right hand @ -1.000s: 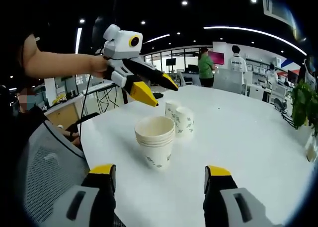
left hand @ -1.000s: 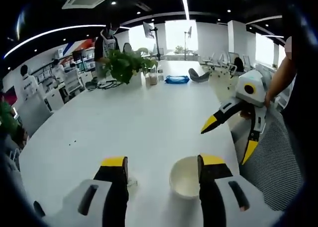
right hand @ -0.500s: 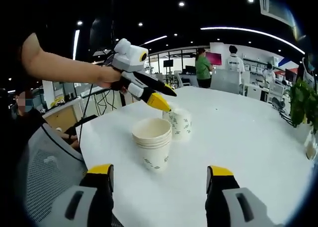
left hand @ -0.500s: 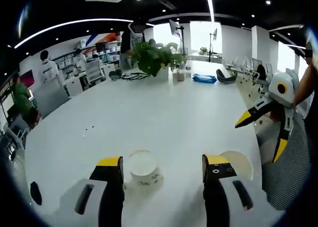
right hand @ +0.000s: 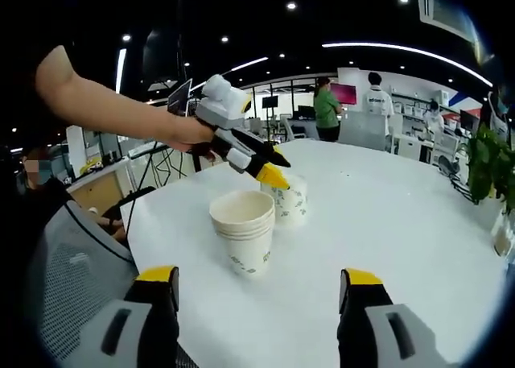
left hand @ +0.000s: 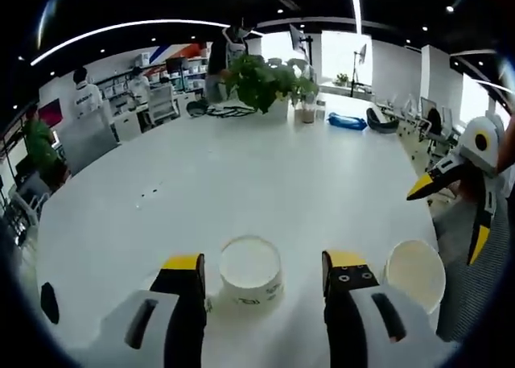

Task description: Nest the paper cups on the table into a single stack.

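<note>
My left claw (left hand: 257,275) is wide open around the single cup (left hand: 251,270) low in the frame, ready to grab, my right claw (right hand: 261,283) open and empty, waiting by the stack (right hand: 242,229) mid-frame.

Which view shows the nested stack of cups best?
The right gripper view: the nested stack stands whole, side-on, its layered rims countable. The left gripper view gives just its open mouth from above, partly behind a jaw.
</note>
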Demonstrator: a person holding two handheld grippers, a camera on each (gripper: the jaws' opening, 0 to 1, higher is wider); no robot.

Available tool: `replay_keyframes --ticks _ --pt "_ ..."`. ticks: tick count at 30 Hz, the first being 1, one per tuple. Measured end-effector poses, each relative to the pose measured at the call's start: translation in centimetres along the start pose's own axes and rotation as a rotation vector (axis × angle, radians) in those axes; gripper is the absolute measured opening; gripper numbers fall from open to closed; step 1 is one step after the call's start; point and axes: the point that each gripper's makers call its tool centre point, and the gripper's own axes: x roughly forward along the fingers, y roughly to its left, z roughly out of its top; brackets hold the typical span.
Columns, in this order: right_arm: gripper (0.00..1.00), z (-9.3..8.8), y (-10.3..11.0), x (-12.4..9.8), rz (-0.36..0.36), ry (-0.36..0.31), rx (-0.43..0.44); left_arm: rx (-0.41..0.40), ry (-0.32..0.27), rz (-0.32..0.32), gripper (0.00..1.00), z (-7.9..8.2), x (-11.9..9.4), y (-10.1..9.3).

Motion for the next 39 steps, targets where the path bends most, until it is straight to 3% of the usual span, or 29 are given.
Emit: replay_keyframes --ticks 12,25,39 --pt "0.94 -0.1 -0.5 0.0 -0.034 0.008 0.013 -0.023 0.030 0.002 0.47 -0.5 1.3 0.0" --pt "0.96 -0.5 -1.1 -0.1 -0.056 0.022 0.028 -0.030 0.052 0.020 0.36 -1.2 2.3 0.8" --pt "0.96 -0.6 -1.1 -0.1 -0.058 0.029 0.027 -0.024 0.042 0.021 0.36 -1.0 1.7 -0.1"
